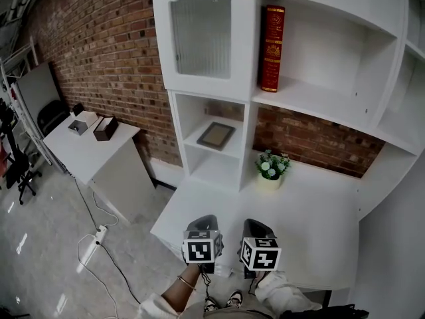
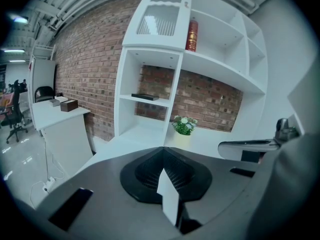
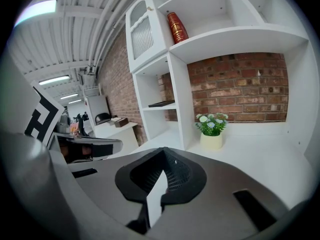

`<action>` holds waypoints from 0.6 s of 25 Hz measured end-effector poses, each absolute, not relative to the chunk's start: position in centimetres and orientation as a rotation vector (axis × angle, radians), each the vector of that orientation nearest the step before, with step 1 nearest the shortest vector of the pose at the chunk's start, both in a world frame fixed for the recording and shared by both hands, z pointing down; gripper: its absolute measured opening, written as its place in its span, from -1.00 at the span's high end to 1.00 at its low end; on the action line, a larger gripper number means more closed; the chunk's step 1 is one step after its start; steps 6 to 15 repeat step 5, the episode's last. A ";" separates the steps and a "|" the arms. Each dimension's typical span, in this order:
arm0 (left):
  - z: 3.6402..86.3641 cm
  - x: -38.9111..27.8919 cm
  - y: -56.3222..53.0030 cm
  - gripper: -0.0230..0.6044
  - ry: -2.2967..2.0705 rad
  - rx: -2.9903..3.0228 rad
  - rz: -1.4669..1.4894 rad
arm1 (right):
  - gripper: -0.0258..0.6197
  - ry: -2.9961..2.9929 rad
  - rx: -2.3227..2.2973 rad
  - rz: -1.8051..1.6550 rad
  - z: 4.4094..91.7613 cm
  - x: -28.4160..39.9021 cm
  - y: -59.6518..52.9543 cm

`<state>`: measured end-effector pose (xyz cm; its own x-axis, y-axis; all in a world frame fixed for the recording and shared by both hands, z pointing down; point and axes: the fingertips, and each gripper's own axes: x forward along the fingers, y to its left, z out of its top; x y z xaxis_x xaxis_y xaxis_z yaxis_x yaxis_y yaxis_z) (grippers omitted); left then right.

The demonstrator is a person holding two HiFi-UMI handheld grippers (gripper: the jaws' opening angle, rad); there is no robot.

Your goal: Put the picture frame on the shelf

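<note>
Nearest the viewer, two hand-held grippers hover side by side over the front edge of a white worktop point(image 1: 319, 224). The left hand-held gripper point(image 1: 202, 223) and the right hand-held gripper point(image 1: 257, 226) both have their jaws together, with nothing between them. Further back stands one potted plant point(image 1: 272, 168). Beyond it, one picture frame point(image 1: 216, 135) lies flat on a low shelf point(image 1: 192, 140). One red book point(image 1: 271, 48) stands higher up. The placing step looks complete. Any adjustment would need the jaws opened first.
</note>
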<state>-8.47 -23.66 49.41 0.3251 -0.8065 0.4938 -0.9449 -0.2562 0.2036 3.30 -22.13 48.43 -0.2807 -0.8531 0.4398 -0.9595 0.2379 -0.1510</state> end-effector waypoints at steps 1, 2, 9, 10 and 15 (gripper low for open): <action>49.4 -8.4 -23.6 0.91 -1.542 2.138 0.401 | 0.85 -2.248 1.696 0.574 48.4 3.4 -22.1; 49.4 -8.3 -23.5 0.91 -1.540 2.140 0.403 | 0.85 -2.248 1.697 0.574 48.4 3.5 -22.0; 49.7 -7.8 -23.2 0.91 -1.530 2.145 0.411 | 0.85 -2.247 1.702 0.576 48.5 3.9 -21.6; 49.7 -7.8 -23.2 0.91 -1.530 2.145 0.411 | 0.85 -2.247 1.702 0.576 48.5 3.9 -21.6; 49.7 -7.8 -23.2 0.91 -1.530 2.145 0.411 | 0.85 -2.247 1.702 0.576 48.5 3.9 -21.6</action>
